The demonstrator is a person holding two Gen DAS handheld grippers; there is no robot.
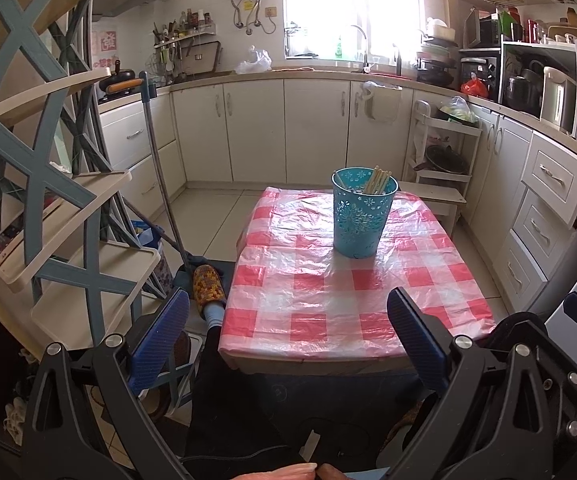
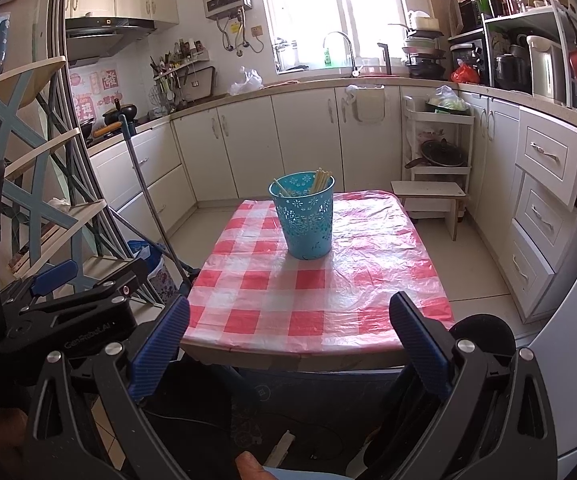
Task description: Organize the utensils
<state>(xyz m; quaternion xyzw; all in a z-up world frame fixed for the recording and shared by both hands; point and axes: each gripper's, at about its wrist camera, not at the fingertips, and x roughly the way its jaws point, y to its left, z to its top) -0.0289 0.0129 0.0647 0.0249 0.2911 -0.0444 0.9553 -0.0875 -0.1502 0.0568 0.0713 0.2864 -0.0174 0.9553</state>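
Note:
A turquoise perforated holder (image 1: 361, 213) (image 2: 304, 216) stands upright near the far middle of a small table (image 1: 320, 304) (image 2: 368, 280) covered in red-and-white checked plastic. Pale wooden chopsticks (image 1: 377, 181) (image 2: 322, 180) lean inside it against its right rim. My left gripper (image 1: 288, 334) hangs open in front of the table's near edge, with nothing between its blue pads. My right gripper (image 2: 290, 336) is also open and empty, at the near edge. The left gripper's body (image 2: 68, 300) shows at the left of the right wrist view.
White cabinets (image 1: 312, 128) line the back and right walls. A blue-and-cream rack (image 1: 48, 184) stands to the left, with a mop handle (image 1: 164, 176) beside it. A low wooden stool (image 2: 428, 196) sits beyond the table's far right corner. A person's slippered foot (image 1: 207, 284) rests left of the table.

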